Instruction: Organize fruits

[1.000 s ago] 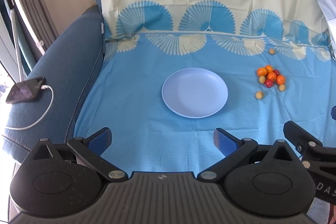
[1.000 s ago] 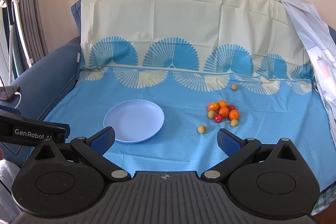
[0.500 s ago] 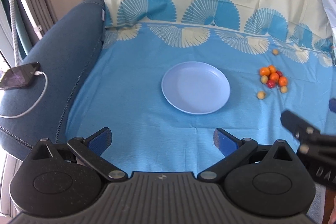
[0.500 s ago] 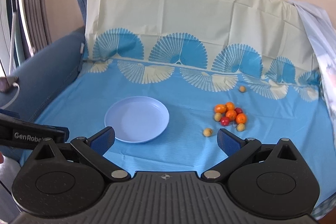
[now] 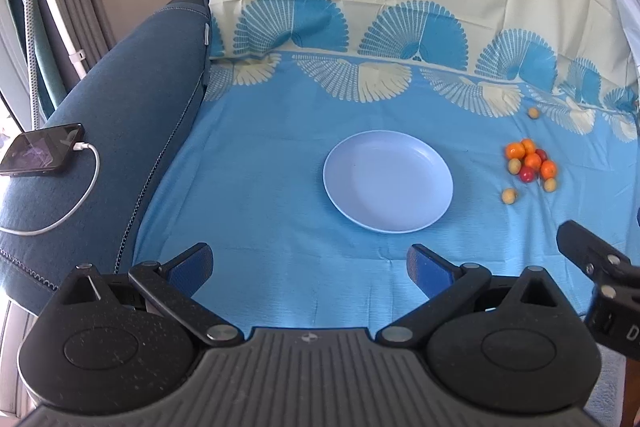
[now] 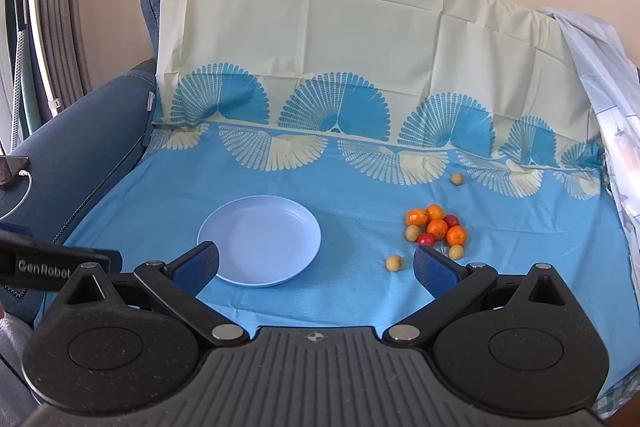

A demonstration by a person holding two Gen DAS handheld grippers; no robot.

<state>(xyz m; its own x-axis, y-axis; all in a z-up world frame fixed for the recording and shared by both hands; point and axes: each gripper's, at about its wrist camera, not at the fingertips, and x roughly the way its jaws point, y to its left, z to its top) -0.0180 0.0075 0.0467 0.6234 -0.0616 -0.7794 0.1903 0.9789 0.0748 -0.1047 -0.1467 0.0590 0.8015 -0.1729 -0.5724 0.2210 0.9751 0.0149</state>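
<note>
— What has changed since a second ago?

— I have brought both tongs closer to the plate [image 5: 387, 181], now larger in both views.

— Their state?

— My left gripper [image 5: 308, 265] gapes wide, empty; my right gripper [image 6: 316, 261] too.

— The fruits?

— The fruit cluster [image 6: 437, 228] lies right of the plate, apart from it, awaiting transfer. Round fruit: no long axis, no pointing.

The plate [image 6: 259, 241], pale blue and round, sits flat on the sheet in front of me, nothing on it. To its right the fruits [image 6: 437, 229] huddle in a touching cluster: four orange, two red, two yellowish. One yellowish fruit [image 6: 394, 262] lies apart nearer me, another [image 6: 457, 179] farther back.
</note>
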